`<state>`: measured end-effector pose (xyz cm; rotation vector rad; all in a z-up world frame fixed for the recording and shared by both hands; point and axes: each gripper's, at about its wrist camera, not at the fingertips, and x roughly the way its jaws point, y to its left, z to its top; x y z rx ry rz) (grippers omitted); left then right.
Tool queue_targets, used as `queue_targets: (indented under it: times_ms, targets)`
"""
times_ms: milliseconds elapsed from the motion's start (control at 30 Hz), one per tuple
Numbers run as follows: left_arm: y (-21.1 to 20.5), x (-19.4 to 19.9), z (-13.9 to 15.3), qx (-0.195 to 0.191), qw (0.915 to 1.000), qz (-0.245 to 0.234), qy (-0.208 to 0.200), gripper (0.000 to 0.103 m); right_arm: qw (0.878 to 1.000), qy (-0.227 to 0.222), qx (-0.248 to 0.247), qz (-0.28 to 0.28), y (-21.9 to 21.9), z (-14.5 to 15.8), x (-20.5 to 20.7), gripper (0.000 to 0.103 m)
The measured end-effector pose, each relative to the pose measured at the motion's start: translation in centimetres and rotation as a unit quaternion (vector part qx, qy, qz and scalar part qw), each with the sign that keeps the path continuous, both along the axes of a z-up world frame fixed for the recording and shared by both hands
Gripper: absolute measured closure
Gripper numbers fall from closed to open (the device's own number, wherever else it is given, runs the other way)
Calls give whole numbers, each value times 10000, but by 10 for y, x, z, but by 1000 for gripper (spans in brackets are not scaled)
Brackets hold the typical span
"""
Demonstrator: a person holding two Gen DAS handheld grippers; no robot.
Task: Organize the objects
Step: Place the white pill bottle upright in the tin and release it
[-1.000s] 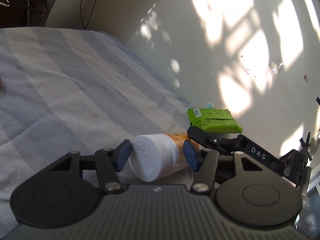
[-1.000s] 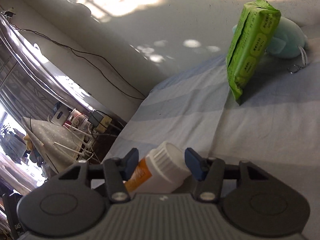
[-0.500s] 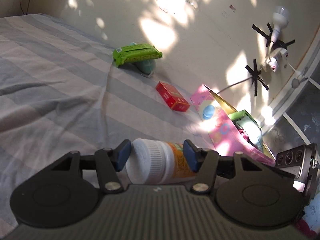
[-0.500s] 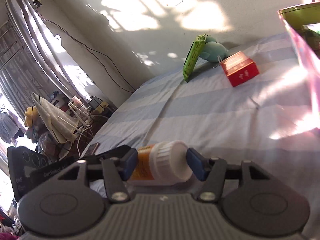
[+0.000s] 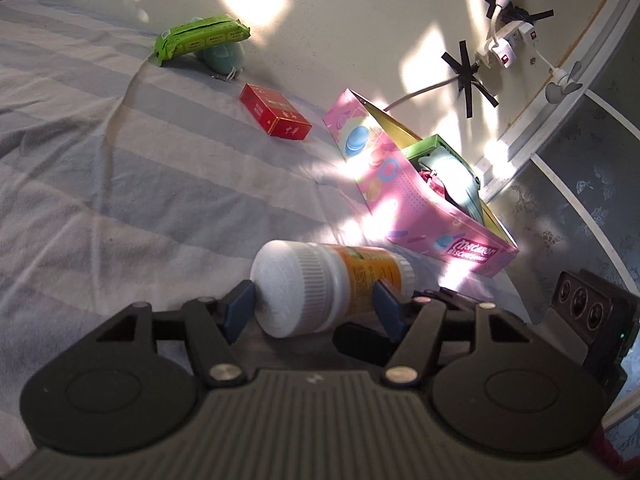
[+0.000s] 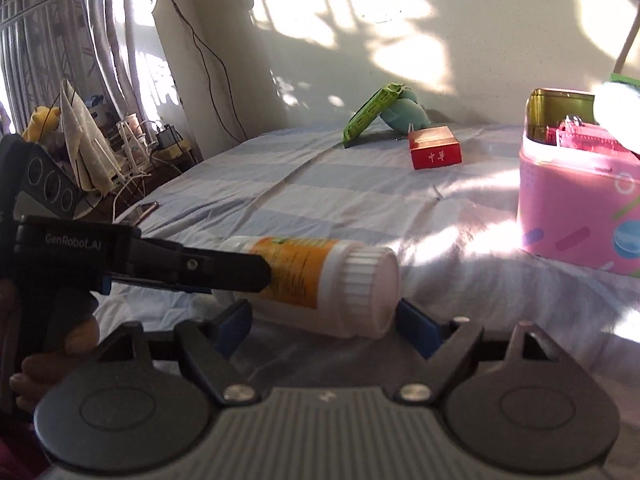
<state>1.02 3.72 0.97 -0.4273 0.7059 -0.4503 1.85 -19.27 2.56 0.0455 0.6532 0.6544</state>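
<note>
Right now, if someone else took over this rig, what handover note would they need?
Left hand-held gripper: shut on the pill bottle, held sideways over the bed.
Right hand-held gripper: fingers straddle the same bottle; grip cannot be confirmed.
Pink box: open nearby, with items inside.
Left out: red box, and a green packet leaning on a teal plush toy by the wall.
Next, probably: bottle into the pink box, then the rest.

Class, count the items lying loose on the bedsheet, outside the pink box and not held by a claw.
3: a red box mid-bed, a green packet by the wall, and a teal plush toy under the packet. Others may be hidden.
</note>
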Motion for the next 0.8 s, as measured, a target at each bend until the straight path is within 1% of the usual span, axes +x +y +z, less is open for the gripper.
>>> queue_targets:
  times_ms: [33, 67, 133, 267, 400, 467, 500, 533, 633, 667, 700, 733, 767, 800]
  targets:
    - [-2, 0, 4, 102, 9999, 16, -83, 37, 9998, -93, -153, -13, 3, 1, -2, 24]
    - [-6, 0, 12, 219, 9995, 38, -232, 38, 9997, -153, -169, -46, 4, 1, -2, 28]
    - [-10, 4, 29, 259, 9984, -22, -502, 38, 9991, -355, -32, -231, -2, 7, -4, 31]
    - [-38, 28, 70, 307, 9944, -290, -973, 38, 9920, -1063, 112, -667, -22, 37, -3, 31]
    - [-80, 65, 90, 378, 9886, -640, -1310, 37, 9799, -1549, -88, -1252, -49, 66, 16, 31]
    - [-101, 85, 90, 389, 9879, -761, -1291, 37, 9753, -1673, -221, -1429, -64, 77, 30, 31]
    - [-110, 96, 87, 329, 9882, -820, -1251, 36, 9727, -1716, -319, -1529, -72, 81, 38, 31]
    - [-118, 107, 85, 329, 9887, -849, -1191, 36, 9721, -1668, -486, -1575, -78, 82, 48, 31]
    - [-143, 134, 75, 376, 9903, -935, -957, 36, 9717, -1454, -813, -1673, -94, 76, 75, 30]
    - [-153, 145, 72, 384, 9900, -1049, -862, 36, 9712, -1413, -896, -1699, -99, 74, 81, 33]
    - [-161, 155, 68, 366, 9895, -1187, -734, 37, 9730, -1285, -931, -1678, -101, 71, 89, 35]
    - [-168, 161, 66, 369, 9895, -1251, -627, 36, 9743, -1139, -948, -1694, -105, 68, 97, 36]
    - [-177, 169, 62, 344, 9896, -1290, -538, 36, 9740, -1002, -1017, -1759, -108, 63, 105, 36]
    - [-184, 173, 63, 332, 9890, -1338, -536, 36, 9726, -953, -1109, -1808, -110, 59, 112, 36]
